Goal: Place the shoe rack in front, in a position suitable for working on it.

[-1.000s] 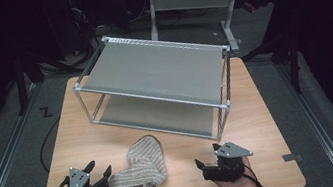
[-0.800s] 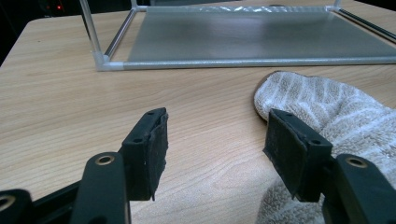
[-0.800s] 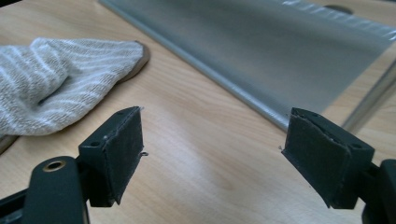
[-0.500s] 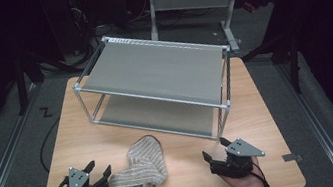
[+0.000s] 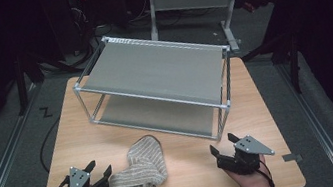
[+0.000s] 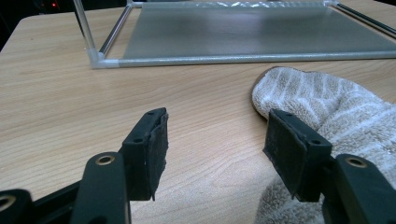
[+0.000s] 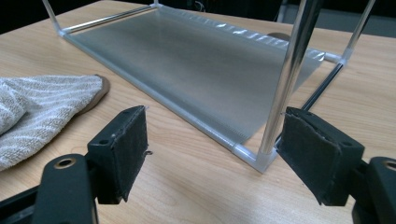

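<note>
A crumpled beige striped towel (image 5: 139,171) lies on the wooden table (image 5: 197,169) near its front edge. My left gripper (image 5: 98,168) sits just left of it, open, its right jaw touching the towel (image 6: 336,112) and nothing between the jaws. In the left gripper view this gripper (image 6: 217,149) points toward the rack. My right gripper (image 5: 223,144) rests open at the front right, apart from the towel, facing the rack's near right post (image 7: 285,79). Its jaws (image 7: 215,149) hold nothing, and the towel (image 7: 42,109) lies off to their left.
A two-tier metal rack (image 5: 155,85) with grey shelf panels stands across the middle of the table. Another metal frame (image 5: 190,1) stands on the floor behind the table. Cables trail off the table's left side.
My right gripper has shifted a little to the right and forward along the front edge. The left gripper and towel have stayed put.
</note>
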